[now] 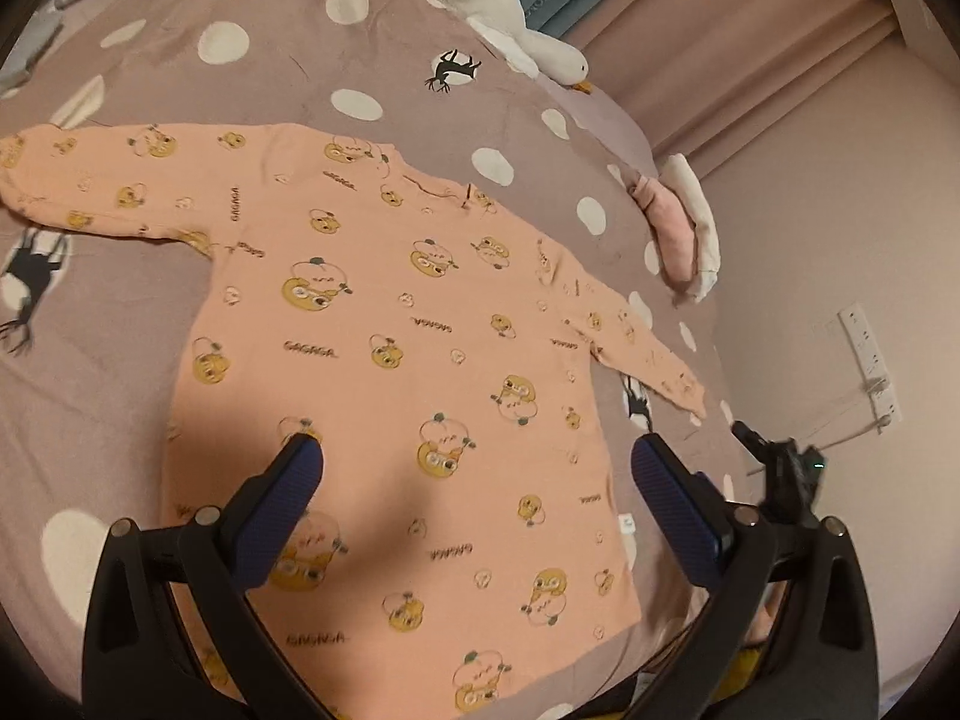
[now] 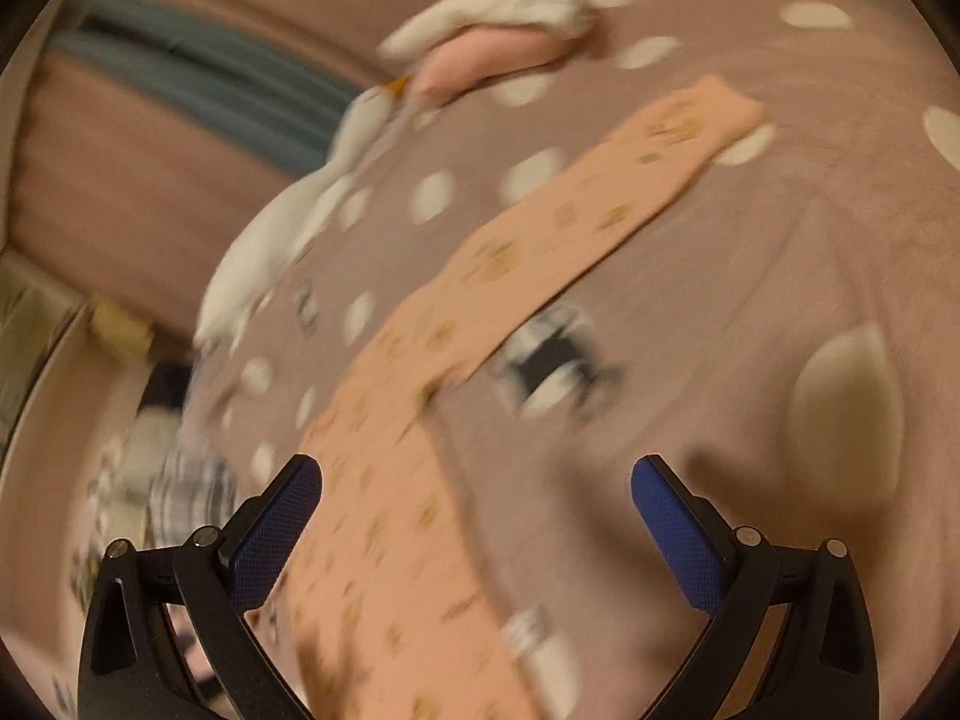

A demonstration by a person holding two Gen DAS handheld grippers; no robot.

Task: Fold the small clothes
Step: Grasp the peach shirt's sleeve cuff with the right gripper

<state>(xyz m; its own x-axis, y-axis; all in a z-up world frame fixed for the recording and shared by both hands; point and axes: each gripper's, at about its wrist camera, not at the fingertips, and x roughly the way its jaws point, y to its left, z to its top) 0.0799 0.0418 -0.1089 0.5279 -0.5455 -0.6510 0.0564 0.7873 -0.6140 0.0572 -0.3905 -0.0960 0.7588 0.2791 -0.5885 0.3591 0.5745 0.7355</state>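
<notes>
Peach shirt (image 1: 384,360) (yellow cartoons); mauve white-dotted bedspread (image 1: 108,372).

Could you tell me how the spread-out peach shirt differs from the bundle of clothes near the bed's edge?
The peach shirt lies flat with both sleeves spread; the bundle is folded into a compact stack. The shirt carries yellow cartoon prints and lettering; the bundle shows plain pink and white cloth. The shirt covers far more bedspread. Both rest on it, ungripped.

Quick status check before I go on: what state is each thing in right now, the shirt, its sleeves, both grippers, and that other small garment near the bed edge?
Peach printed shirt: spread flat on the bedspread, unfolded.
Sleeves: both stretched outward, not folded in.
Left hand-held gripper: open, over the shirt's lower part, gripping nothing.
Right hand-held gripper: open, empty; view motion-blurred.
Pink and white garment: looks folded, at the bed edge.
Goose plush: lying on the bedspread.
</notes>
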